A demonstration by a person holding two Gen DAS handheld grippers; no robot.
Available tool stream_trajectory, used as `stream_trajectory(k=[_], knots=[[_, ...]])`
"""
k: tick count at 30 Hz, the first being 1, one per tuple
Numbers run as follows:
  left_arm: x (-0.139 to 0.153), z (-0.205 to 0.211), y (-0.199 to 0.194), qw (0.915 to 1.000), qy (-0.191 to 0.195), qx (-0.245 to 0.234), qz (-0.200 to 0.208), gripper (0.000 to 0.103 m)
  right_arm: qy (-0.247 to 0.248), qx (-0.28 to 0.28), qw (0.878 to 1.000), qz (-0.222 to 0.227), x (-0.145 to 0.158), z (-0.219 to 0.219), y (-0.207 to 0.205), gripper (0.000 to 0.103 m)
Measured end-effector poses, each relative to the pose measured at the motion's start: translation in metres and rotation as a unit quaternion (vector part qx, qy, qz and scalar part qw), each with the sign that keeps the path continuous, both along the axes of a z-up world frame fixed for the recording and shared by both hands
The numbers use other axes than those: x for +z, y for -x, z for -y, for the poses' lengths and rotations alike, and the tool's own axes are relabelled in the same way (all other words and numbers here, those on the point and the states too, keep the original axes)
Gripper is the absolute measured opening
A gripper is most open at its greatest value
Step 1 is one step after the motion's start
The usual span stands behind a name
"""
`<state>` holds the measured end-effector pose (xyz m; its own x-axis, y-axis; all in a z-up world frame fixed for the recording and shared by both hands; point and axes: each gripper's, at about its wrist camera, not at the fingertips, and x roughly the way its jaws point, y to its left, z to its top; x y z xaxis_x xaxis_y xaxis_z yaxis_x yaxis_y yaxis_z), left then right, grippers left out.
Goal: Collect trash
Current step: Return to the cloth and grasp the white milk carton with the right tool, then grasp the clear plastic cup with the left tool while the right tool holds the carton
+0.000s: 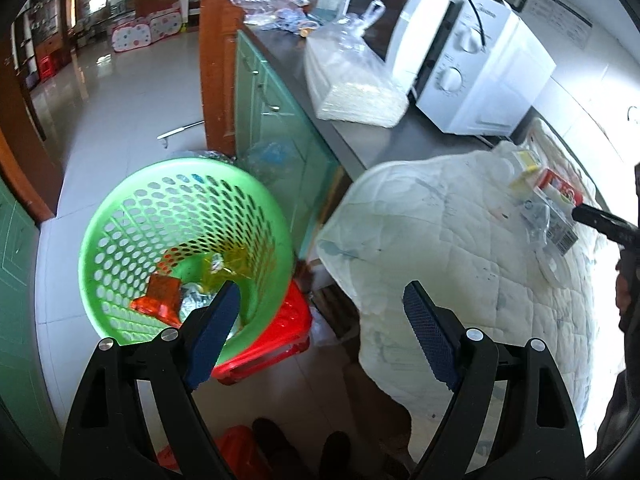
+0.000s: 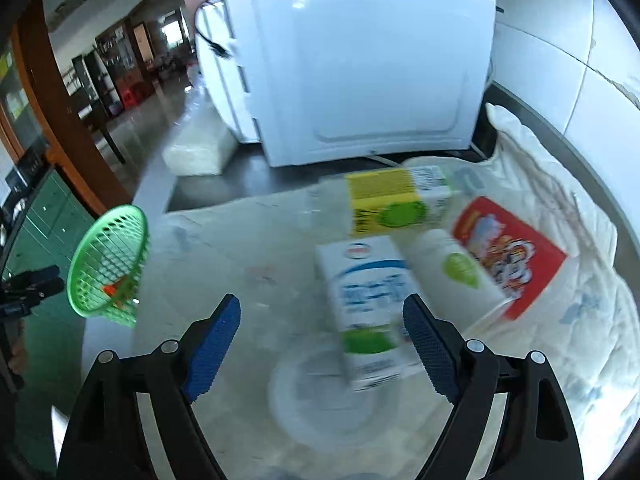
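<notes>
A green perforated basket [image 1: 120, 216] sits on a red stool [image 1: 276, 340] and holds orange, yellow and silver wrappers [image 1: 188, 288]. My left gripper [image 1: 320, 312] is open and empty, above the gap between basket and counter. On the white quilted cloth [image 2: 240, 248] lie a blue-white carton [image 2: 364, 300], a yellow-green carton [image 2: 392, 204], a white bottle [image 2: 452, 268] and a red packet [image 2: 516, 252]. My right gripper [image 2: 320, 320] is open and empty, just before the blue-white carton. The basket also shows in the right wrist view [image 2: 104, 264].
A white microwave [image 1: 460, 52] and a clear bag of white stuff [image 1: 352, 76] stand on the grey counter [image 1: 380, 140]. Green cabinet doors [image 1: 272, 120] are below. A round clear lid [image 2: 332, 396] lies on the cloth. Tiled floor [image 1: 120, 100] stretches left.
</notes>
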<state>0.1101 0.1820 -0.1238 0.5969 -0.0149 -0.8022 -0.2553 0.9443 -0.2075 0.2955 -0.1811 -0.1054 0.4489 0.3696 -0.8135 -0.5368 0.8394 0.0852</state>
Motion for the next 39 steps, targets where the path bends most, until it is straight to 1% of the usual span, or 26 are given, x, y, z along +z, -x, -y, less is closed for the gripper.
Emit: stream_trajectory(k=[1,4,15,20,23,24,25,26,31,34,39], knots=[[-0.001,0.003,-0.002,1.0000,0.000,-0.003,-0.002,0.083,0.001,0.001,1.000,-0.003,-0.003,0.003,-0.003,0.077],[-0.005,0.011,-0.009,0.9999,-0.002,-0.011,-0.007,0.083,0.010,0.013,1.000,-0.021,-0.011,0.006,-0.015,0.075],[-0.015,0.025,-0.022,0.9994,-0.002,-0.027,-0.022,0.083,0.055,0.046,0.996,-0.047,-0.030,-0.006,-0.036,0.074],[-0.016,0.028,-0.024,0.9991,-0.003,-0.033,-0.026,0.083,0.056,0.054,0.995,-0.066,-0.036,-0.007,-0.047,0.074],[-0.016,0.034,-0.028,0.9989,-0.002,-0.039,-0.026,0.083,0.066,0.060,0.993,-0.071,-0.039,-0.010,-0.050,0.074],[-0.015,0.037,-0.030,0.9988,-0.002,-0.043,-0.024,0.083,0.069,0.062,0.993,-0.071,-0.039,-0.010,-0.050,0.071],[-0.013,0.040,-0.032,0.9986,-0.001,-0.047,-0.023,0.083,0.063,0.065,0.993,-0.080,-0.041,-0.010,-0.050,0.063],[-0.012,0.044,-0.034,0.9984,0.000,-0.052,-0.021,0.083,0.062,0.064,0.992,-0.084,-0.041,-0.010,-0.051,0.063],[-0.002,0.075,-0.049,0.9956,0.007,-0.093,-0.010,0.083,0.066,0.067,0.993,-0.070,-0.037,-0.009,-0.042,0.063],[0.002,0.097,-0.063,0.9929,0.017,-0.117,-0.008,0.083,0.051,0.059,0.995,-0.057,-0.027,0.000,-0.034,0.063],[0.009,0.143,-0.087,0.9847,0.040,-0.169,0.001,0.083,0.021,0.049,0.998,-0.037,-0.007,0.016,-0.018,0.063]])
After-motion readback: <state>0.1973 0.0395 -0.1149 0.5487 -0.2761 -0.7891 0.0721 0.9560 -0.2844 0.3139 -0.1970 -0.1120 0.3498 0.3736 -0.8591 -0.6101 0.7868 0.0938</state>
